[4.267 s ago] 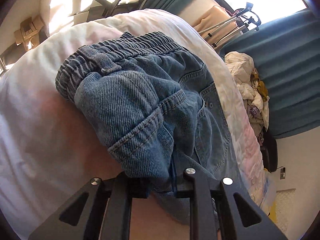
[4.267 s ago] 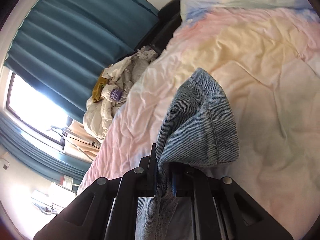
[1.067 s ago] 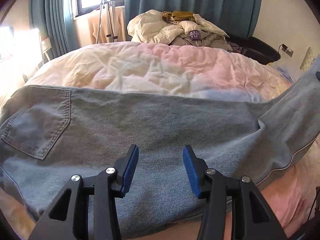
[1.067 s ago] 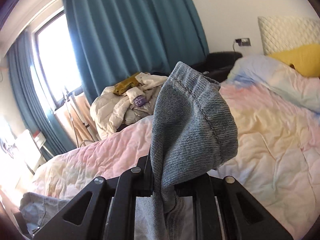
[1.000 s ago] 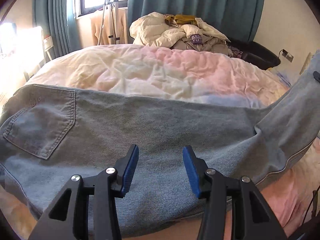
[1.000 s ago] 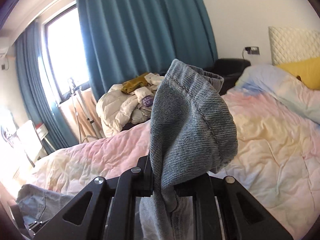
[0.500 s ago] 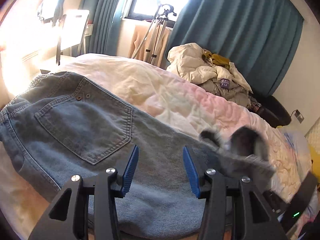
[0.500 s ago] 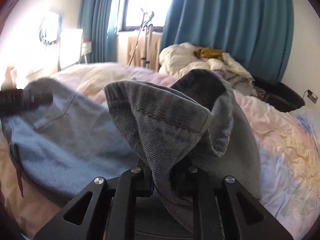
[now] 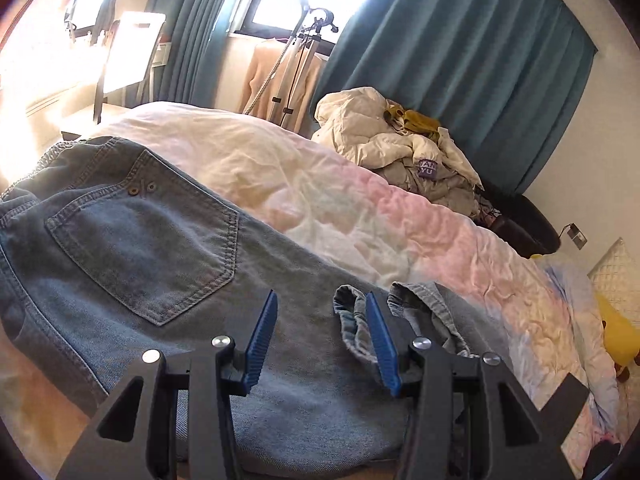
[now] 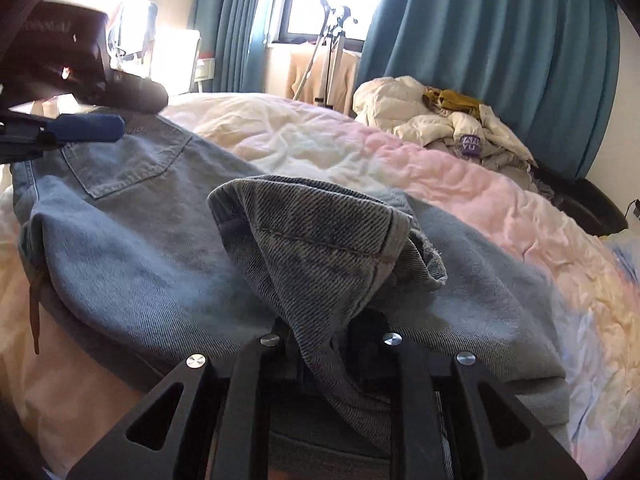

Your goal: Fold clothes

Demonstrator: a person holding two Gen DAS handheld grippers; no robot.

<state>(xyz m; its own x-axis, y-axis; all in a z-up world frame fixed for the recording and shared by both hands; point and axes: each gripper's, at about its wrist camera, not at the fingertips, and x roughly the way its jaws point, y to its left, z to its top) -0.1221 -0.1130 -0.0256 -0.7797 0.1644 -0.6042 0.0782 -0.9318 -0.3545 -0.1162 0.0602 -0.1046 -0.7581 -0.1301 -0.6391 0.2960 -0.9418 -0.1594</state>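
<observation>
Lying across the near side of the pastel quilted bed (image 9: 360, 208), the light blue denim jeans (image 9: 160, 248) rest back pocket up, their waistband at the far left. Your left tongs (image 9: 320, 344) stand wide with nothing between the blue pads, hovering over the denim. Your right tongs (image 10: 330, 344) have just been easing apart, yet the doubled leg hem (image 10: 320, 240) still sits pinched between them, draped over the jeans' body.

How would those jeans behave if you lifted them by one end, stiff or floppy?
Probably floppy: the jeans hem droops in folds over the right gripper. Likely heavyish, since the thick denim lies flat on the quilt. Unlikely to slip, given the coarse weave.
</observation>
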